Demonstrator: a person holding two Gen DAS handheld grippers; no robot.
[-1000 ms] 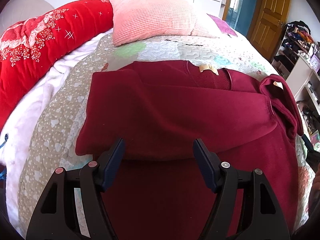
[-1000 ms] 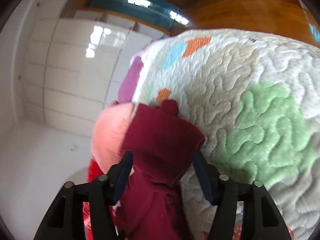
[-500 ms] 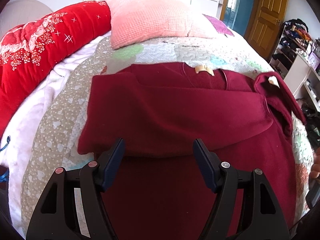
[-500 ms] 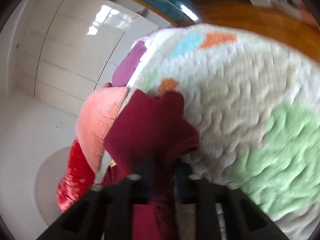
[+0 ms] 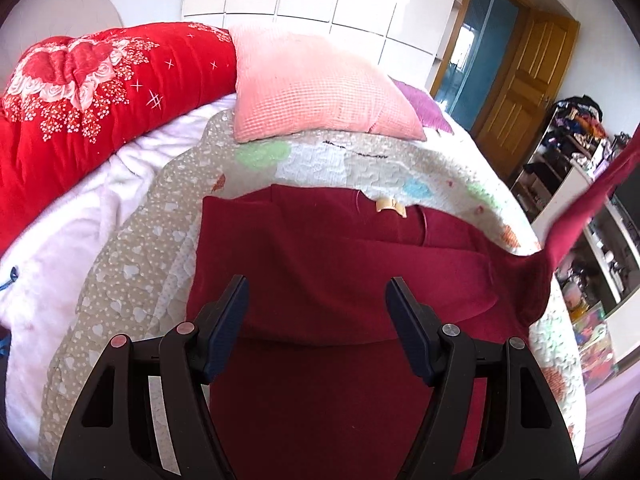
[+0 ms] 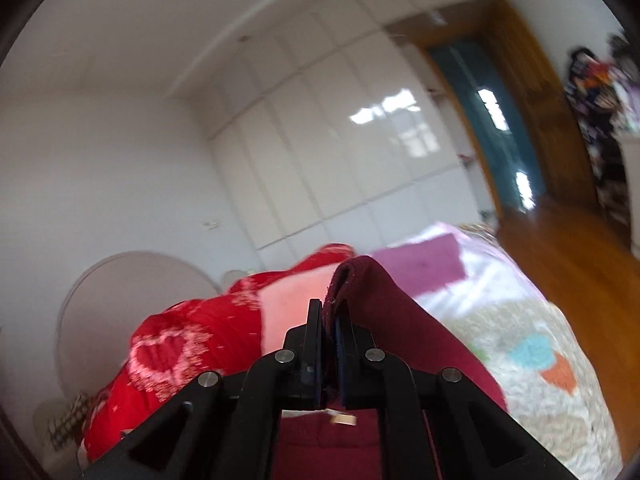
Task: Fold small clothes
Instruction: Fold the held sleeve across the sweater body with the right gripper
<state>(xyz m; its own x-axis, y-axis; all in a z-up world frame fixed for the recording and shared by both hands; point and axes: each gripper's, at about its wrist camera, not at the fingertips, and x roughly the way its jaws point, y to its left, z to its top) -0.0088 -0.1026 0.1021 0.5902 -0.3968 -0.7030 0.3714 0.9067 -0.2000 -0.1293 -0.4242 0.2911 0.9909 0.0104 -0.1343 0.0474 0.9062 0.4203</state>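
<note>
Your right gripper [image 6: 329, 344] is pinching the sweater's sleeve [image 5: 576, 220], lifting it to fold it over. Your left gripper [image 5: 316, 308] is hovering wide apart above the sweater [image 5: 320, 264], holding nothing.

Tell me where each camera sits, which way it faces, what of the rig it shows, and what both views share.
Left wrist: rides the left gripper, low over the bed, facing the pink pillow; its open fingers straddle the maroon sweater on the quilt.
Right wrist: rides the right gripper, raised and tilted toward the white wardrobe; its fingers are shut on the sweater's sleeve.
Shared: the sweater, pillow, red blanket, quilt and wooden door; the lifted sleeve also shows at the left view's right edge.
</note>
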